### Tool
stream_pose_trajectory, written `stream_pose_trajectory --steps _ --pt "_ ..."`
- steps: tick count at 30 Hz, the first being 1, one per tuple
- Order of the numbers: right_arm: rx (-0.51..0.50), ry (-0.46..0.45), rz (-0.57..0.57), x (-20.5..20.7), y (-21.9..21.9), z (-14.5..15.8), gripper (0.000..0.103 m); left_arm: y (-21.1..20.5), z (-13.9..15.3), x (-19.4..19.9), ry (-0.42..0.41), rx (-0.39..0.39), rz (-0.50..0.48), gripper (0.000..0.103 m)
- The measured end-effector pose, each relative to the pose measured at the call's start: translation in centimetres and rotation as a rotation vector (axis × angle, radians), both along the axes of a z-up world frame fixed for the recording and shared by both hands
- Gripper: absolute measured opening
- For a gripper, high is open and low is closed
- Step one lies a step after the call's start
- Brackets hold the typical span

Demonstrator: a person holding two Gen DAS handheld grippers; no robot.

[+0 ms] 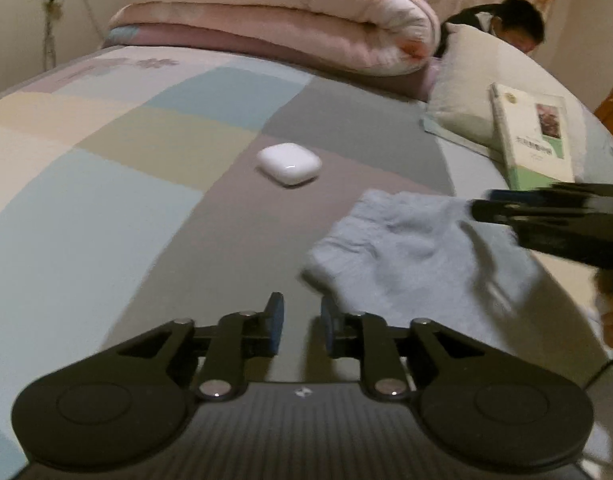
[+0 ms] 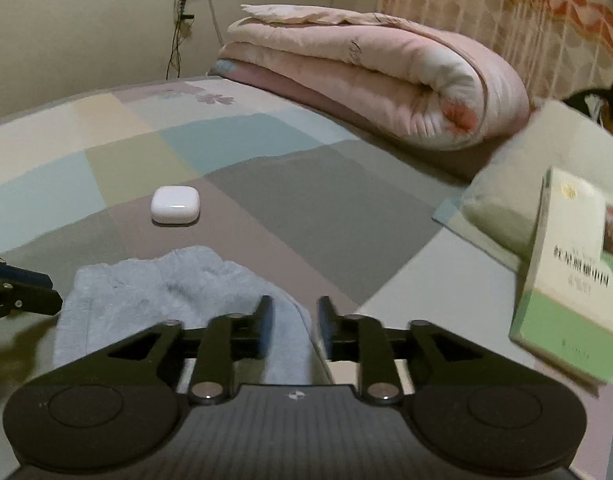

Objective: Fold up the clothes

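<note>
A: Left gripper (image 1: 299,312) first. Jaws parted, nothing between the pads, only bedsheet (image 1: 106,200) below. No grip.

B: Same for the right gripper (image 2: 294,312)? Jaws apart, pads not pressing anything. Pale blue garment (image 2: 178,292) under and behind the left finger, its edge running down through the gap; whether cloth brushes that pad, hard to tell through the blur.

A: Seen from the left wrist, garment (image 1: 418,256) lying rumpled and partly doubled on the grey patch of sheet, just right of the left gripper's fingers. Right gripper (image 1: 478,208) hovering over its far right corner, smeared.

B: Beyond the garment, white earbud case (image 2: 174,205), apart from it. Book (image 2: 574,292) to the right, propped on a pillow (image 2: 506,200).

A: Farthest back, folded pink quilt (image 1: 274,20). Person's head (image 1: 520,24) behind the pillow.
</note>
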State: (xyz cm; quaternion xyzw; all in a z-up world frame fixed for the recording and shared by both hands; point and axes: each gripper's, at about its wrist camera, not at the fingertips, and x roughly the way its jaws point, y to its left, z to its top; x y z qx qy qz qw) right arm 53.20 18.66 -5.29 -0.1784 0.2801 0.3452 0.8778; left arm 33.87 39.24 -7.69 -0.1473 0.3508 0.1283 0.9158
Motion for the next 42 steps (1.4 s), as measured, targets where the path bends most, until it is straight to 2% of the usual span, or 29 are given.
stream_pose_trajectory --steps 3,7,9,12,14,17,21,22,23,24,25,26,27,32,36,40,42 --pt "0.056 0.035 -0.017 -0.3 -2.8 1.8 0.057 0.1 0.9 -1.1 -0.023 0.024 -0.002 0.032" --pt "0.046 0.086 -0.033 -1.4 -7.2 3.7 0.058 -1.8 2.0 -1.2 -0.055 0.070 -0.056 0.036" --pt "-0.014 0.067 -0.045 -2.3 -9.8 3.8 0.058 -3.8 2.1 -0.8 -0.055 0.084 -0.129 0.042" --pt "-0.102 0.071 -0.070 -3.0 -14.1 2.8 0.058 -7.3 2.1 0.4 -0.047 0.117 -0.243 0.045" --pt "-0.127 0.113 -0.099 -2.9 -17.4 1.6 0.058 -9.6 1.9 1.0 -0.045 0.148 -0.307 0.049" --pt "-0.113 0.171 -0.102 -2.6 -20.5 -0.3 0.057 -11.8 1.3 2.0 -0.047 0.167 -0.367 0.052" --pt "-0.087 0.226 -0.060 -2.8 -22.7 -2.5 0.054 -13.4 -0.3 3.0 -0.004 0.158 -0.393 0.052" --pt "-0.087 0.227 -0.038 -3.0 -22.8 -2.8 0.053 -13.4 -0.6 3.0 0.012 0.161 -0.391 0.052" --pt "-0.088 0.227 -0.017 -3.2 -22.9 -3.0 0.047 -13.4 -1.0 3.0 0.027 0.163 -0.390 0.052" --pt "-0.094 0.217 -0.004 -3.4 -22.8 -3.3 0.034 -13.4 -1.3 3.1 0.043 0.166 -0.388 0.052" --pt "-0.101 0.205 0.008 -3.6 -22.8 -3.4 0.029 -13.4 -1.4 2.9 0.034 0.166 -0.388 0.053" --pt "-0.109 0.182 0.010 -3.9 -22.7 -3.5 0.014 -13.4 -1.4 2.8 0.036 0.161 -0.386 0.053" --pt "-0.111 0.172 0.006 -3.9 -22.7 -3.5 0.009 -13.3 -1.3 2.7 0.039 0.152 -0.379 0.054" --pt "-0.094 0.129 -0.076 -3.4 -23.2 -2.7 0.010 -13.6 -0.9 2.2 0.072 0.165 -0.386 0.056" --pt "-0.077 0.143 -0.102 -3.8 -23.6 -1.8 0.024 -12.4 -0.1 1.3 0.077 0.146 -0.339 0.056" --pt "-0.047 0.137 -0.075 -6.5 -24.2 0.1 0.032 -8.9 0.6 0.2 0.064 0.104 -0.208 0.055" --pt "-0.048 0.134 -0.051 -8.4 -24.7 0.7 0.036 -6.8 0.5 0.0 0.065 0.055 -0.138 0.054"
